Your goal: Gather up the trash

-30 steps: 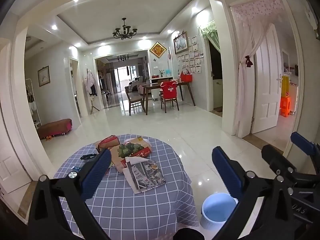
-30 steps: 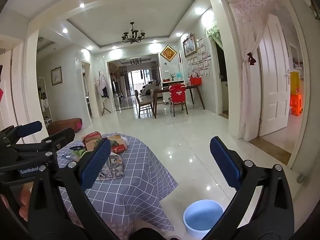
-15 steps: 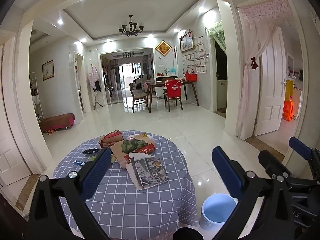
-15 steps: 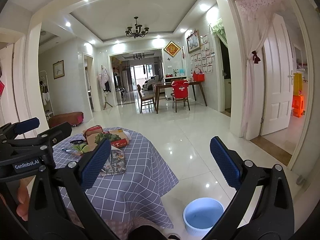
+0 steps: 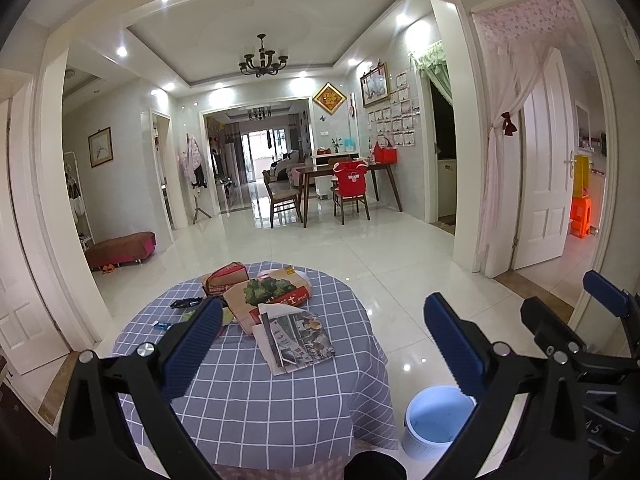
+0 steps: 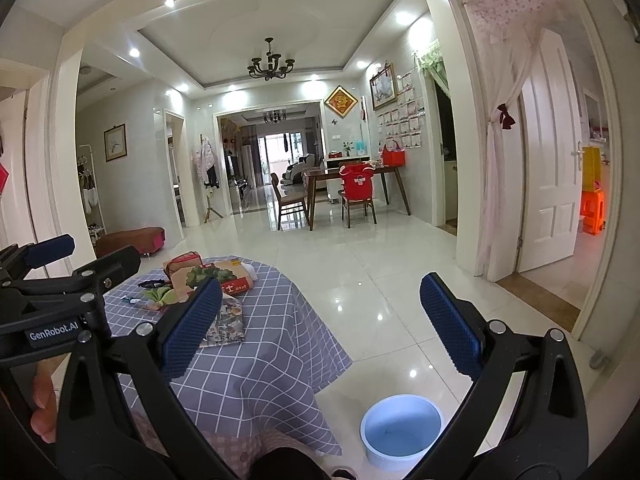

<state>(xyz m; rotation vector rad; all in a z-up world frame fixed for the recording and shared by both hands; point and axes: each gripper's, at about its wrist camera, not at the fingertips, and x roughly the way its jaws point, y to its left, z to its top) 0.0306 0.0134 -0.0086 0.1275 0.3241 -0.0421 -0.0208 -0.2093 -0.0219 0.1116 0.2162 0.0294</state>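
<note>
A round table with a blue checked cloth (image 5: 248, 392) carries trash: a folded newspaper (image 5: 298, 338), a flattened carton printed with greens (image 5: 272, 294), a red-brown packet (image 5: 224, 276), a black wrapper (image 5: 186, 303) and small scraps. A pale blue bin (image 5: 436, 420) stands on the floor right of the table; it also shows in the right wrist view (image 6: 400, 426). My left gripper (image 5: 322, 342) is open and empty above the table's near side. My right gripper (image 6: 318, 324) is open and empty, over the floor right of the table (image 6: 260, 344).
White glossy tile floor (image 5: 360, 248) stretches beyond the table. A dining table with chairs (image 5: 344, 188) stands far back. A low red bench (image 5: 120, 248) is at the left wall. A white door with a curtain (image 5: 540, 168) is at the right.
Both grippers have tipped downward slightly, so the table and bin sit higher in view. Both stay open and empty.
</note>
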